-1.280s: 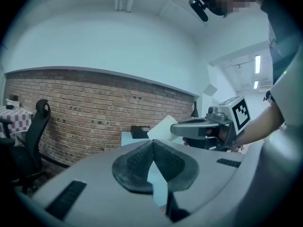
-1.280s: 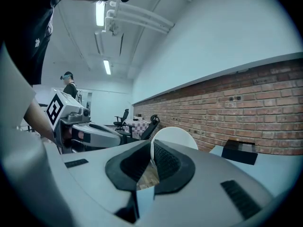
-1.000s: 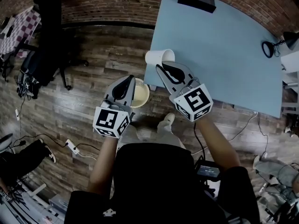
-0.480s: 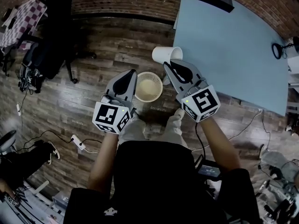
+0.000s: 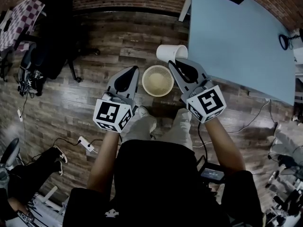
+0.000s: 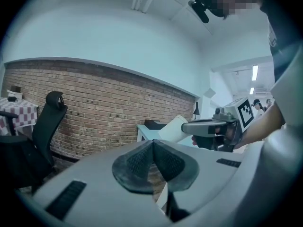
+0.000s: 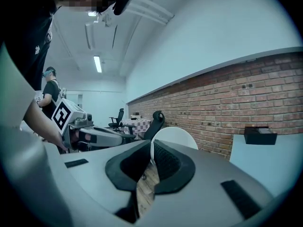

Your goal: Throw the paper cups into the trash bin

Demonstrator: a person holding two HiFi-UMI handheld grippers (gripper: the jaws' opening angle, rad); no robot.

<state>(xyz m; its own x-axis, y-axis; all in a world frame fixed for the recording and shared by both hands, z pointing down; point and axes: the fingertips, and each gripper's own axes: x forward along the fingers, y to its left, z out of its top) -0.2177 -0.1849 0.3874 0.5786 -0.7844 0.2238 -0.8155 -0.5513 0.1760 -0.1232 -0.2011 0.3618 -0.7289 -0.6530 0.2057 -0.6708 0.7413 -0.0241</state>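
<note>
We are clamping the fingers of the right gripper [image 5: 176, 63] on the thin wall of a white paper cup [image 5: 170, 53] — the cup is lying sideways and sticking out just past those fingertips. In the right gripper view its white wall is sitting pinched between the two dark pads. The pale blue tabletop [image 5: 236, 37] is stretching away to the right of these fingers, and the cup is hanging off its edge.

We are holding the left gripper [image 5: 133, 71] with its fingers pressed together on nothing.

The round trash bin [image 5: 157, 80] is standing on the wooden floor [image 5: 118, 46] between the two sets of fingers, mouth up — the cup is showing just beyond its far rim, beside the right fingertips rather than over the opening.
</note>
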